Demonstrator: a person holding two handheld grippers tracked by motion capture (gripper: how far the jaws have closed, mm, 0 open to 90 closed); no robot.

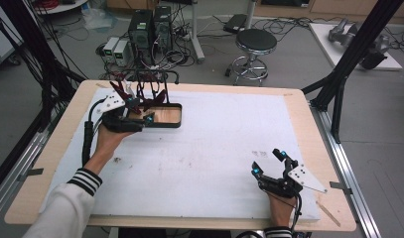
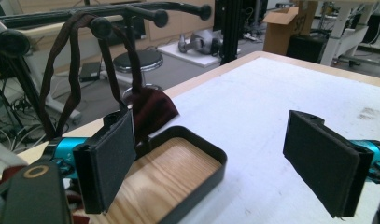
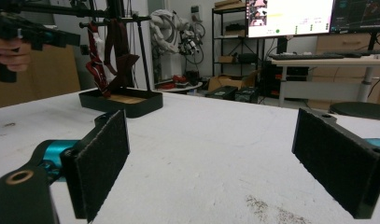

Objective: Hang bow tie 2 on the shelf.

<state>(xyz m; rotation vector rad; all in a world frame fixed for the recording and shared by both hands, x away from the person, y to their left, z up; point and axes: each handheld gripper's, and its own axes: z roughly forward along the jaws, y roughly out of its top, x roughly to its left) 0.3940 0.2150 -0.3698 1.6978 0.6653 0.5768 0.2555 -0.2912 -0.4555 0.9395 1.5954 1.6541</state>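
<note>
A black tray (image 1: pixel 175 122) with a wooden floor stands at the far left of the white mat, carrying a black peg rack (image 1: pixel 155 74). Dark red straps (image 1: pixel 153 97) hang from the pegs, their ends reaching down into the tray. My left gripper (image 1: pixel 140 110) is open at the tray's near left corner. In the left gripper view its jaws (image 2: pixel 215 163) stand wide with nothing between them, the tray (image 2: pixel 204 142) and a strap's cloth end (image 2: pixel 152 109) just beyond. My right gripper (image 1: pixel 269 161) rests open and empty at the near right of the mat, facing the rack (image 3: pixel 110 51) and tray (image 3: pixel 131 105).
The white mat (image 1: pixel 214 144) covers most of the wooden table. Behind the table are a stool (image 1: pixel 256 42), computer cases (image 1: pixel 150 27) and loose cables on the floor. A black frame post (image 1: pixel 348 59) rises at the right edge.
</note>
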